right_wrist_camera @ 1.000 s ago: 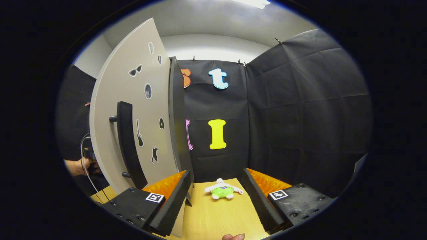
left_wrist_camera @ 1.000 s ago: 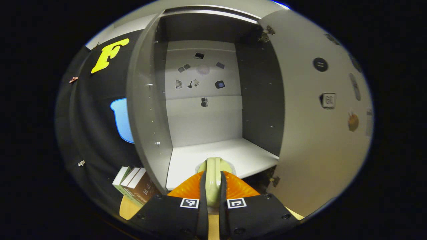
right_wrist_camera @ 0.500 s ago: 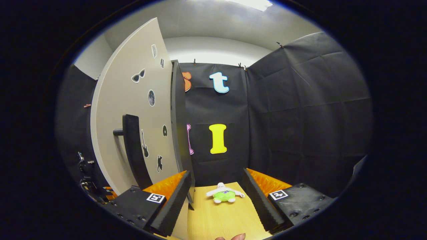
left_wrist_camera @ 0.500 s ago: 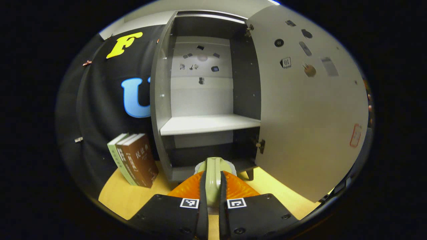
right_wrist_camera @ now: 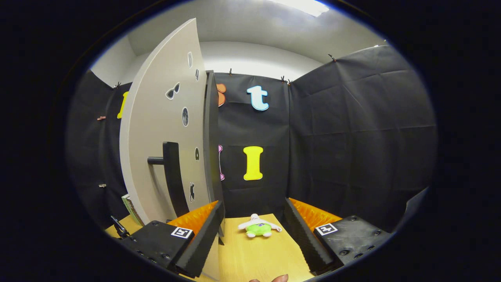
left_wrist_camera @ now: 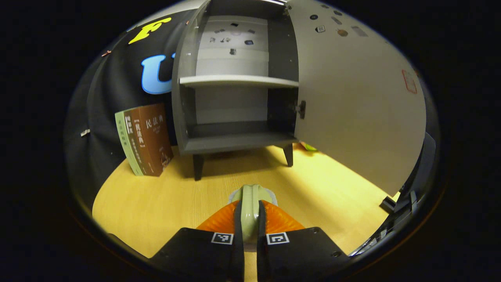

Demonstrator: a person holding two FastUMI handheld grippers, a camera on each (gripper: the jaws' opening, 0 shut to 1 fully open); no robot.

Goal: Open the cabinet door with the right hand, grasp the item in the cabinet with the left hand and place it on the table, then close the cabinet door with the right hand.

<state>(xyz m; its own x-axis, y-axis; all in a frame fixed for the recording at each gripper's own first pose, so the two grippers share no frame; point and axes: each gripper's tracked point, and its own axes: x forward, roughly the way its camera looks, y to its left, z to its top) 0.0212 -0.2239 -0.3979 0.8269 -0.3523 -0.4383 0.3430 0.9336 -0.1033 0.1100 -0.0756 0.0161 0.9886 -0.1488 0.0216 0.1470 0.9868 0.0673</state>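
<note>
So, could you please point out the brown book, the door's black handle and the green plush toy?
brown book (left_wrist_camera: 150, 137), left gripper view, front cover.
black door handle (right_wrist_camera: 174, 176), right gripper view, bar's middle.
green plush toy (right_wrist_camera: 258, 228), right gripper view, belly.

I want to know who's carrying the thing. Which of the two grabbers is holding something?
The left gripper: its fingers are pinched on the pale green item. The right gripper is wide open, with nothing between its fingers.
</note>
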